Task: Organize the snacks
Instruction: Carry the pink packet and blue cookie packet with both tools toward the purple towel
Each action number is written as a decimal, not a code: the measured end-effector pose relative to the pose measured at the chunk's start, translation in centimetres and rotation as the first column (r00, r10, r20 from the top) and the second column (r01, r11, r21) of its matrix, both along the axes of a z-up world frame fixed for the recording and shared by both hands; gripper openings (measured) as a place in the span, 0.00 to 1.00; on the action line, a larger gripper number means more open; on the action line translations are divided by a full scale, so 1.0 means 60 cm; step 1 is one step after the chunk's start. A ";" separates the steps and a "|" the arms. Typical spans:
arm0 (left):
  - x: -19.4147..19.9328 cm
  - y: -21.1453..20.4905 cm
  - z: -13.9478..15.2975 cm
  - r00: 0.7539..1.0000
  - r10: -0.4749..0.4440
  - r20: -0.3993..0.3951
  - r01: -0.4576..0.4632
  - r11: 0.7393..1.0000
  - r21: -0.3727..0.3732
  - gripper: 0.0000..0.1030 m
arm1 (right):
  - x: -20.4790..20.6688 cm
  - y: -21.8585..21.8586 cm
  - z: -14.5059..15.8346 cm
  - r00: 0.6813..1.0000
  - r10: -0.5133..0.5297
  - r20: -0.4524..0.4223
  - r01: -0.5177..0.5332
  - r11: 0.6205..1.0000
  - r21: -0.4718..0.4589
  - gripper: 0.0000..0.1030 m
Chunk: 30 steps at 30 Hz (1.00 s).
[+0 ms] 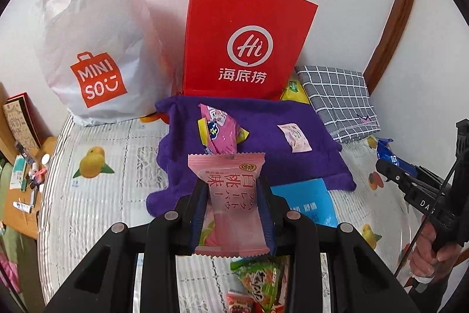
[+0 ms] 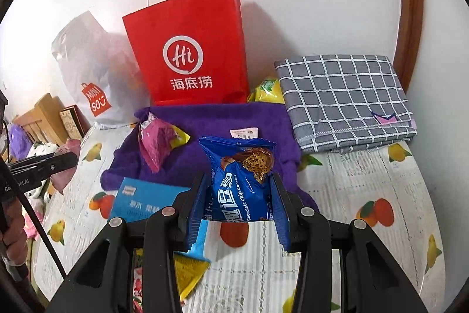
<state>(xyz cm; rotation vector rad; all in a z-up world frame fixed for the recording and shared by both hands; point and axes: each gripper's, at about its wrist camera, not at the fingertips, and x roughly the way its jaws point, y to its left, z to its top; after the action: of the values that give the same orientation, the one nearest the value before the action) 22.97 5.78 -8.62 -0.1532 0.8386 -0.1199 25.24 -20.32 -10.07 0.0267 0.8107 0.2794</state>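
Left gripper point(image 1: 233, 195): clamped on pink peach snack packet point(image 1: 231, 204).
Right gripper point(image 2: 238, 195): clamped on blue chocolate chip cookie packet point(image 2: 239, 181).

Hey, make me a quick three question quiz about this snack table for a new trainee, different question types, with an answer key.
1. True or false: the left claw grips a pink peach-flavour packet.
2. Multiple choice: the right claw holds which item? A) yellow bag B) blue chocolate chip cookie packet C) red bag
3. Fill in: the red paper bag stands behind the ______ towel.

Key: 1 true; 2 B; 3 purple.
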 end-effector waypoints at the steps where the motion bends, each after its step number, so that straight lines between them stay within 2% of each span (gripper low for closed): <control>1: 0.004 0.000 0.000 1.000 0.000 -0.001 0.000 1.000 0.001 0.31 | 0.006 0.000 -0.001 1.000 0.000 -0.003 0.000 1.000 0.005 0.41; 16: 0.067 -0.005 -0.015 1.000 -0.012 -0.023 0.012 1.000 0.018 0.31 | 0.085 0.010 -0.022 1.000 -0.009 -0.027 0.009 1.000 0.003 0.41; 30: 0.129 0.018 -0.056 0.996 0.017 -0.089 -0.017 1.000 -0.001 0.31 | 0.156 0.018 -0.062 0.998 -0.011 -0.059 0.010 1.000 -0.018 0.41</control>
<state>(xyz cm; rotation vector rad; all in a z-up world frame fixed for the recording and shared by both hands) 30.69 6.88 -11.97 -0.1678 0.9259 -0.0983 34.60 -19.24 -13.79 0.0221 0.8714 0.2625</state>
